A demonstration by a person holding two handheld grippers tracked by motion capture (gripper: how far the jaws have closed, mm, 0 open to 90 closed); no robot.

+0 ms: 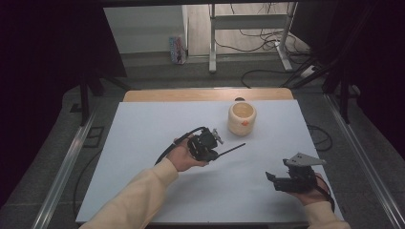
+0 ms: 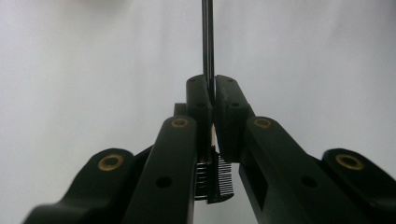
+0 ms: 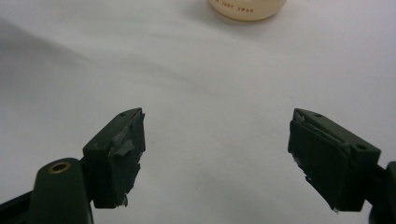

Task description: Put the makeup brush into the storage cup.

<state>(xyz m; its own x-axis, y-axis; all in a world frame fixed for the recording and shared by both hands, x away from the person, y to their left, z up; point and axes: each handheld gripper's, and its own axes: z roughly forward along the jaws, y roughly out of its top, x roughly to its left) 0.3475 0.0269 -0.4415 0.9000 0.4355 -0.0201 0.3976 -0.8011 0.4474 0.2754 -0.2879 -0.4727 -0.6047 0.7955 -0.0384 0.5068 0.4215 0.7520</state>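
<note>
Fingers of the left gripper [image 1: 210, 148] clamp a thin black comb [image 2: 208, 51], its stem pointing toward the cream cup [image 1: 241, 118] on the table [image 1: 143, 143]. The right gripper [image 1: 279, 180] waits spread apart, nearby. Pickup looks done; delivery to the cup seems to remain.

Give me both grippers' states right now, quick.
Left gripper: jaws closed on a thin black comb, its handle sticking out past them.
Right gripper: jaws open, holding nothing.
</note>
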